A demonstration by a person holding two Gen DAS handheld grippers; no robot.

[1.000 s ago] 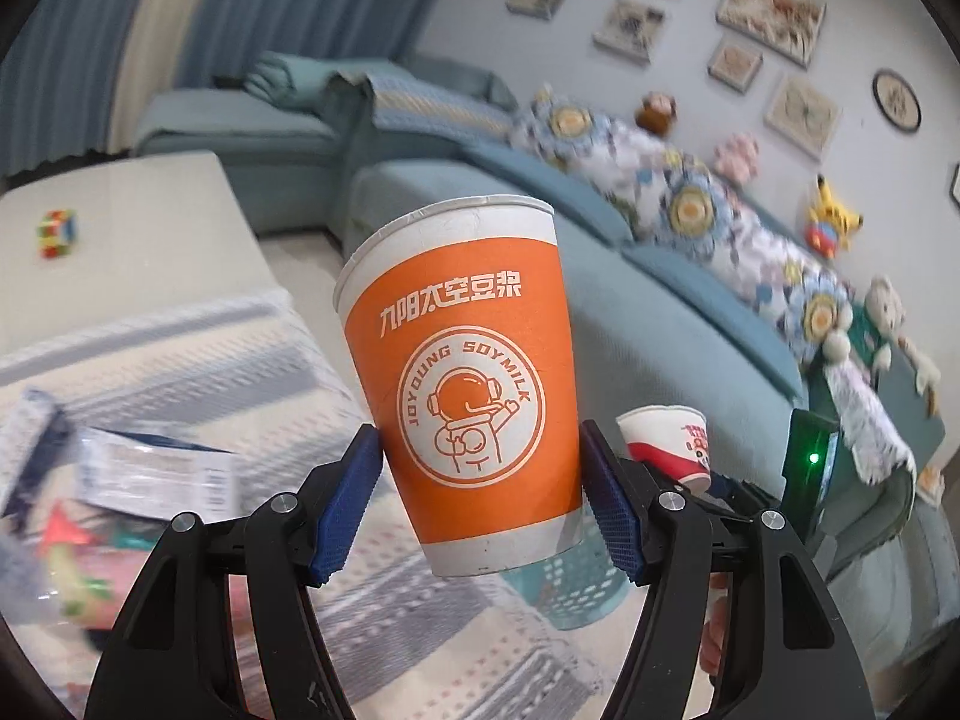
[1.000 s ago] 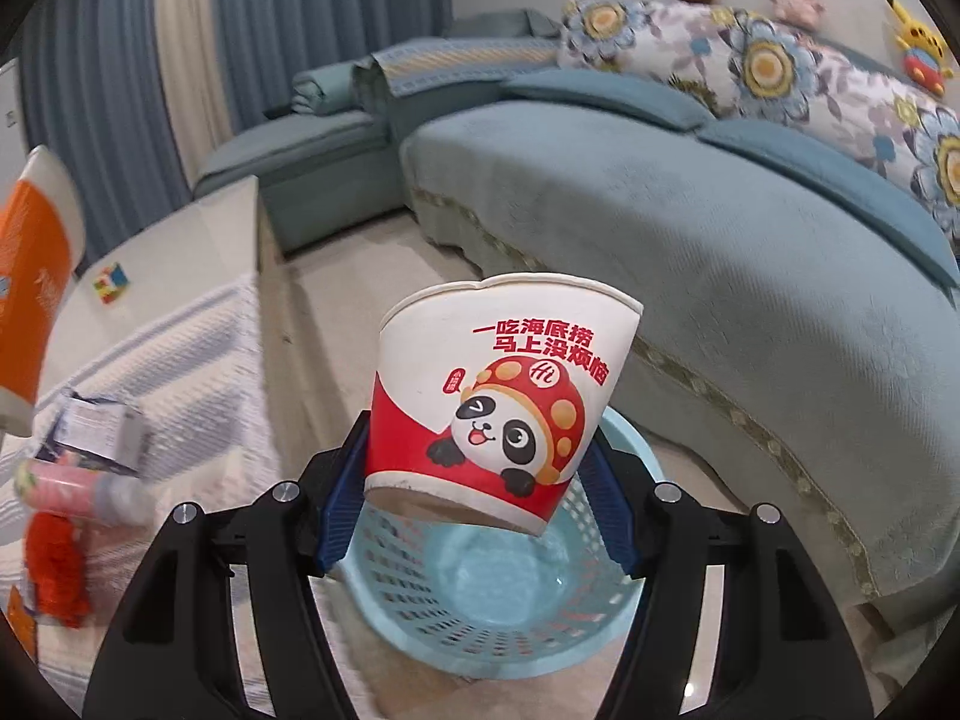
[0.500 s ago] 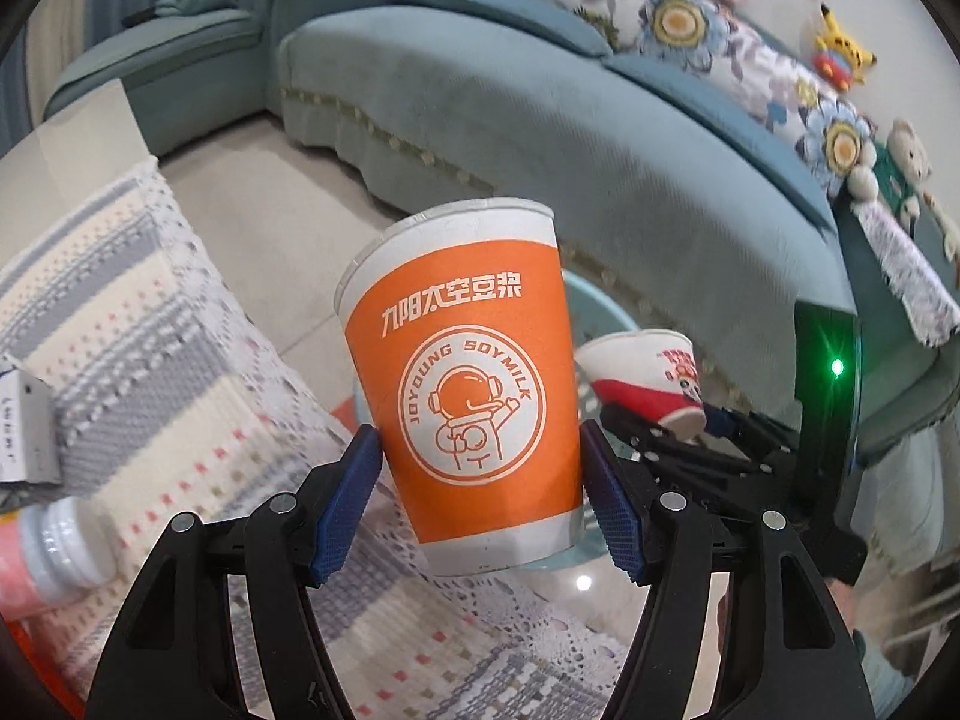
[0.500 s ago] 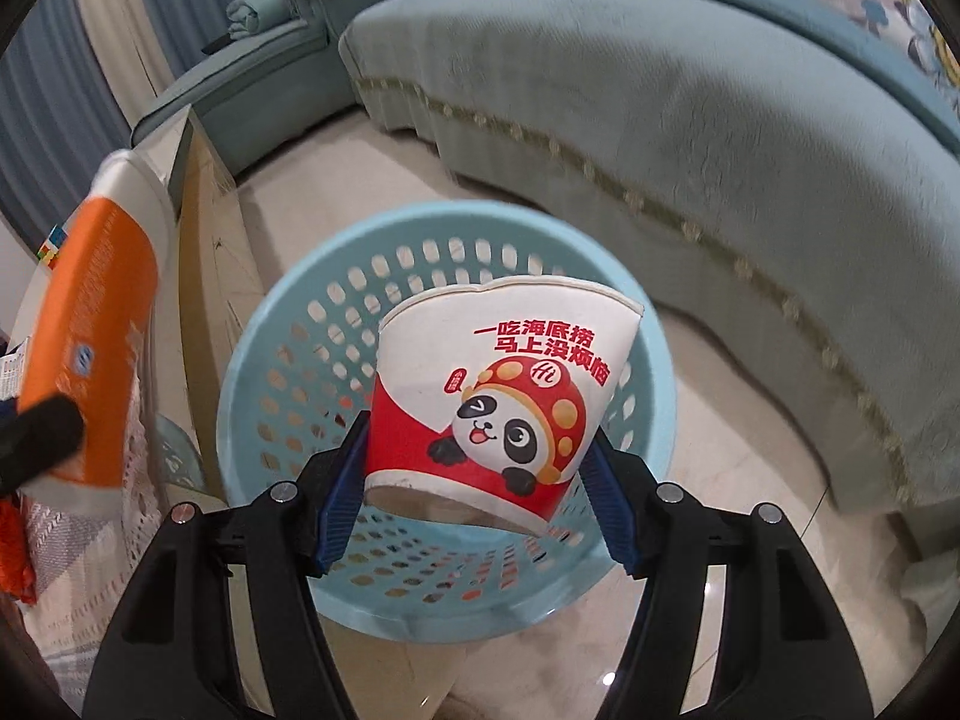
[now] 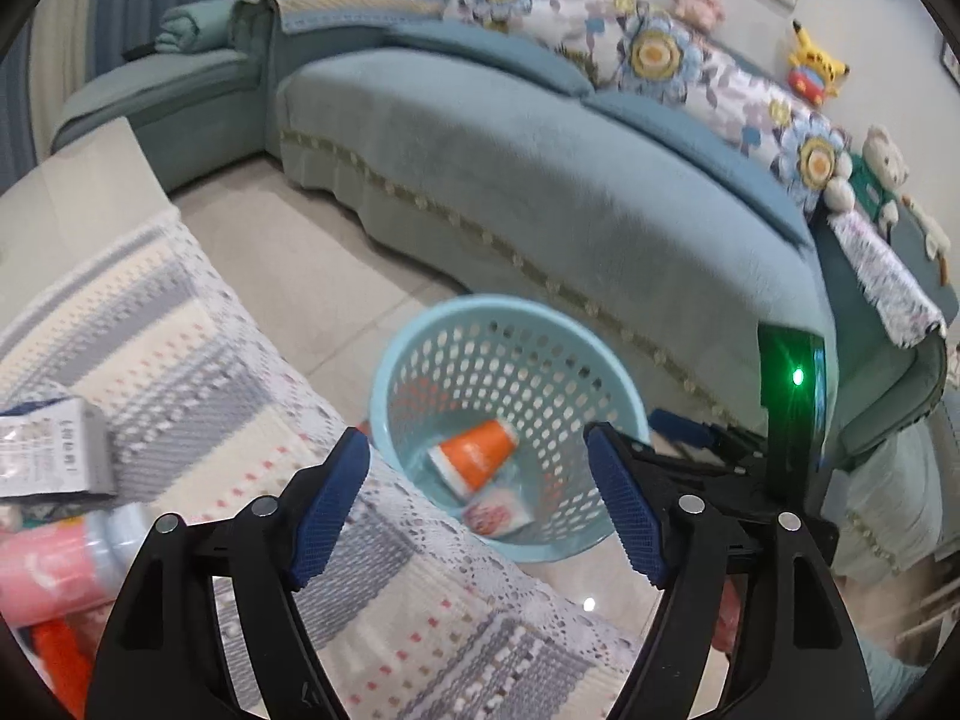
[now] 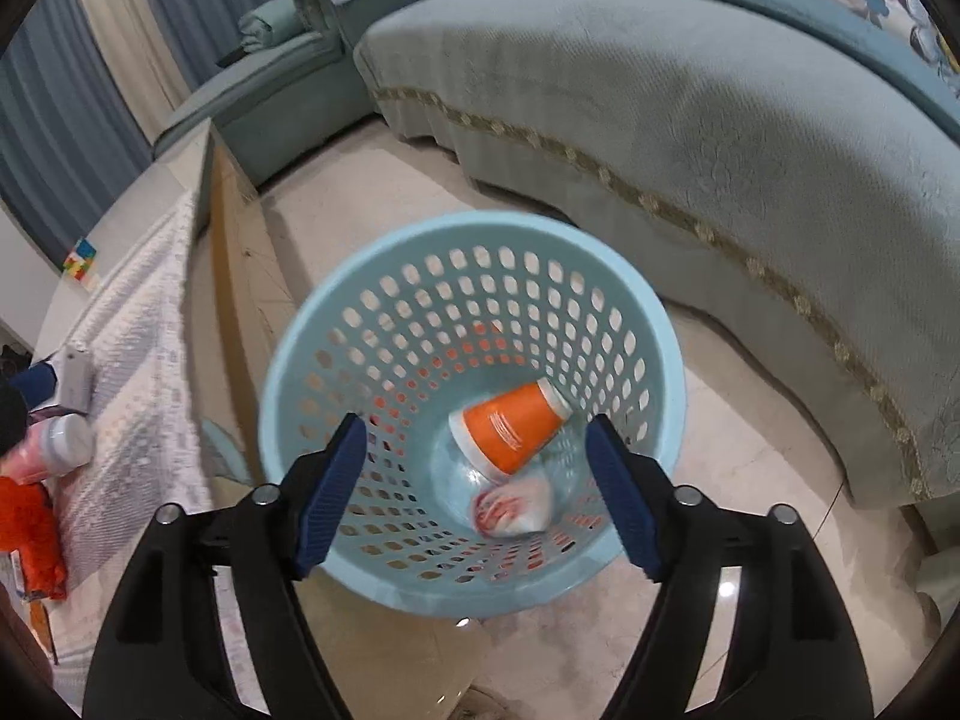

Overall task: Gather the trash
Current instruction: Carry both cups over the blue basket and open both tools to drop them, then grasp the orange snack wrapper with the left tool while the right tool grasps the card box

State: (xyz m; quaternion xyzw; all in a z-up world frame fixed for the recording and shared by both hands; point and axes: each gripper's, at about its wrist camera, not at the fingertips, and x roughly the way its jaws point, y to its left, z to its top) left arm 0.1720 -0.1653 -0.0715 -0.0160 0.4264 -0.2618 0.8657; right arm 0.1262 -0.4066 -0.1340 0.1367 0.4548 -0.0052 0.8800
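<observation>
Cups lie at the bottom of the basket, a round, pale blue plastic bin whose tapering wall is pierced all over with small oval holes. Our right gripper hangs right above its mouth with the ribbed blue pads spread wide and nothing between them. Below and between the pads, the orange cup rests on its side, a smooth paper cone with white rim bands. Touching it on the near side is the white-and-red cup, blurred and looking crumpled.

Our left gripper is likewise spread apart and empty, the basket's rim just ahead of its pads. Under its left finger spreads a knitted, lace-edged cloth in grey and cream stripes. Further left on it sit a pink bottle and a crinkled foil packet. Beyond the basket curves a plush teal sofa.
</observation>
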